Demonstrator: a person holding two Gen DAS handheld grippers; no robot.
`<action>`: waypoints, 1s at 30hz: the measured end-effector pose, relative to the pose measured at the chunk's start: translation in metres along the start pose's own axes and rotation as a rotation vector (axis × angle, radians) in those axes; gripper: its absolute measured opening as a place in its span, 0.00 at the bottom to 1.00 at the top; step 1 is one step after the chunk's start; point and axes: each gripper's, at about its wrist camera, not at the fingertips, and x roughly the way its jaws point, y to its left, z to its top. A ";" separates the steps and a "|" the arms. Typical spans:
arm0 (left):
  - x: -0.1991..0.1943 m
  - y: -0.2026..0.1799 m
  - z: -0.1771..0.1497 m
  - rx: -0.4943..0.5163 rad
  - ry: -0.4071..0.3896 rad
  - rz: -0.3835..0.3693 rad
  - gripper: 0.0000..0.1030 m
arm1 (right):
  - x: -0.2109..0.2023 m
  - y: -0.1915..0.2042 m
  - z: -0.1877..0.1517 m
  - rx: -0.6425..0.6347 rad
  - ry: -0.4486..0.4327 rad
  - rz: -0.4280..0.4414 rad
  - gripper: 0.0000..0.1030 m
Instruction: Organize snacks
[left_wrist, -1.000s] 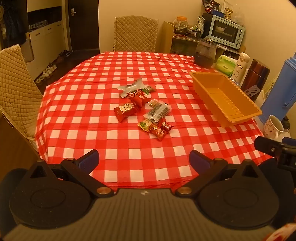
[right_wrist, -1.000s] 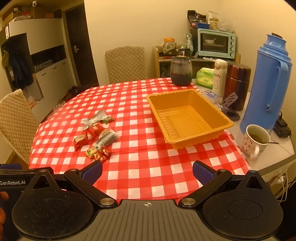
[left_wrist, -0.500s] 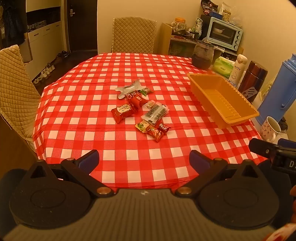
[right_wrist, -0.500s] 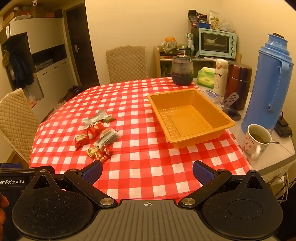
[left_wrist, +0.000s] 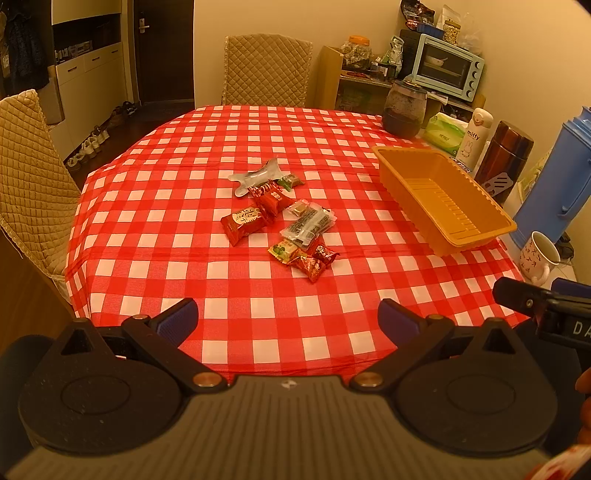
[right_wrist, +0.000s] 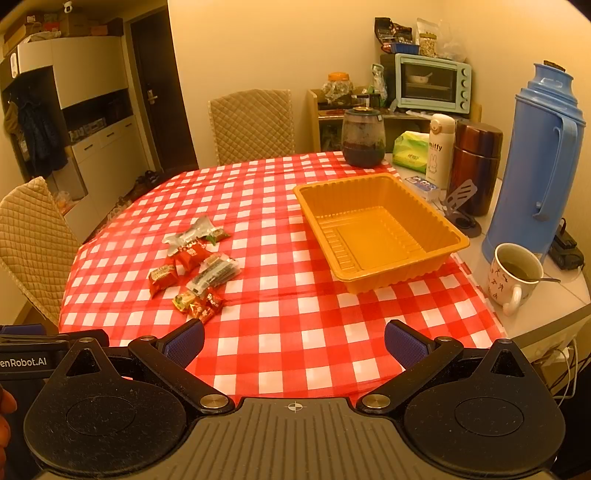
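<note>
Several wrapped snacks (left_wrist: 280, 218) lie in a loose pile mid-table on the red checked cloth: red packets, a silver pouch, a clear pack, small candies. The same snack pile (right_wrist: 197, 266) shows left of centre in the right wrist view. An empty orange tray (left_wrist: 476, 229) sits to the right of the pile, and the orange tray (right_wrist: 424, 262) is empty in that view too. My left gripper (left_wrist: 288, 319) hangs open over the near table edge, well short of the snacks. My right gripper (right_wrist: 293, 341) is open too, holding nothing, near the front edge.
A mug (right_wrist: 513, 275), blue thermos (right_wrist: 539, 162), brown flask (right_wrist: 476, 166), white bottle (right_wrist: 437, 147), tissue pack and dark jar (right_wrist: 364, 136) crowd the table's right and far side. Quilted chairs (left_wrist: 33, 177) stand at left and back. The right gripper's body (left_wrist: 543, 306) shows at right.
The left gripper's view has shifted slightly, so the snacks and tray sit a little lower and nearer. The right gripper has barely moved. Both stay open.
</note>
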 end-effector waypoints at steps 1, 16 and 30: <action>0.000 0.000 0.000 0.000 0.000 0.001 1.00 | 0.000 0.000 0.000 0.000 0.000 0.000 1.00; 0.000 0.000 0.000 0.000 -0.001 0.001 1.00 | 0.001 0.000 0.000 0.002 0.000 0.001 1.00; 0.000 0.000 0.000 -0.001 0.000 0.000 1.00 | 0.003 -0.001 -0.004 0.004 0.003 0.003 1.00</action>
